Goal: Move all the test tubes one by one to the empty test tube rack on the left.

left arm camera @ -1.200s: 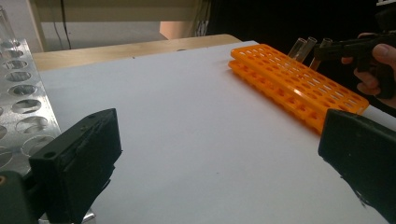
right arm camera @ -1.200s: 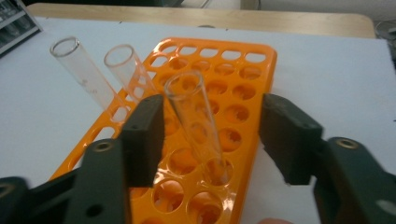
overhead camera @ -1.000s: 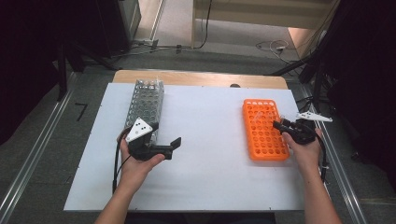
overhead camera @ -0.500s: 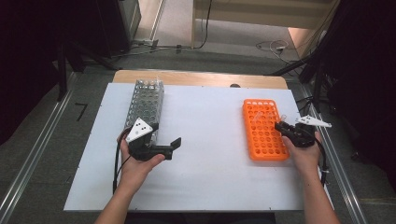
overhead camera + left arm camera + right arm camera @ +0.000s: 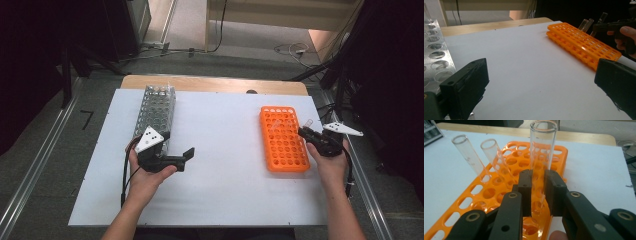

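The right claw pinched a glass tube upright over the orange rack at the bench's three o'clock edge. The left claw, spread wide, rested at eight o'clock beside the metal rack. The right gripper view revealed two more tubes leaning in the orange rack.

No legible text, label, brand or number appears in any view. Faint markings on one glass tube standing in the orange rack are too blurred to read; the racks, grippers and table bear no readable signs.
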`<act>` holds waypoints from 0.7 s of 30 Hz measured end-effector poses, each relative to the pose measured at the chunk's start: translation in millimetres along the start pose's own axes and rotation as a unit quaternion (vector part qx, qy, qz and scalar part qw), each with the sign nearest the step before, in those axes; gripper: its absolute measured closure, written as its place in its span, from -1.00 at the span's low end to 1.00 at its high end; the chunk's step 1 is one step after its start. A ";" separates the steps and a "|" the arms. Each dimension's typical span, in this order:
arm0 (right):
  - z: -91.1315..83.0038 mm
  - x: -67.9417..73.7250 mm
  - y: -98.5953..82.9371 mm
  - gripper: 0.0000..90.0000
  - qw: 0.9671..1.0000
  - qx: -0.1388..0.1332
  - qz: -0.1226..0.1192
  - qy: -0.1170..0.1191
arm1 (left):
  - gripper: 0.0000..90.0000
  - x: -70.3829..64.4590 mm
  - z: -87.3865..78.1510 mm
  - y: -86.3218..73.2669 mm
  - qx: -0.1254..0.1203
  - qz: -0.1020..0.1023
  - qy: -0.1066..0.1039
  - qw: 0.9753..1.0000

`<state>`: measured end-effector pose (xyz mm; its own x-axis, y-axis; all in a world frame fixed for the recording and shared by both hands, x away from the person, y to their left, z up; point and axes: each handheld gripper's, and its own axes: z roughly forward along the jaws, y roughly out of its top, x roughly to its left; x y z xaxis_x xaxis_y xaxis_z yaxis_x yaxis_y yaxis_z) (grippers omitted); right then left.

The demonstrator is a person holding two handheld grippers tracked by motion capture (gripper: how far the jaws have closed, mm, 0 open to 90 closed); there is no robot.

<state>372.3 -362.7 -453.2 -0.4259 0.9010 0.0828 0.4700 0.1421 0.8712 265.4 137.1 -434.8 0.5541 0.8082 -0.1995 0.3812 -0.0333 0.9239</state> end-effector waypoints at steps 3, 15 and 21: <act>-5.5 0.9 4.3 0.65 1.000 -0.009 0.005 0.009 | -1.00 0.9 -0.9 0.6 0.000 0.001 0.000 1.000; -17.6 25.1 17.4 0.65 0.999 -0.006 -0.001 0.039 | -1.00 -1.5 -2.1 2.0 -0.001 0.006 0.000 1.000; -19.5 43.7 22.3 0.65 0.998 0.000 -0.015 0.064 | -1.00 -3.3 -3.3 3.7 -0.002 0.010 -0.003 1.000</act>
<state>349.0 -328.1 -420.7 -0.5344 0.8370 0.1180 0.4556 0.1677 0.8742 262.5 136.3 -429.6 0.5655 0.8040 -0.1838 0.3678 -0.0464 0.9287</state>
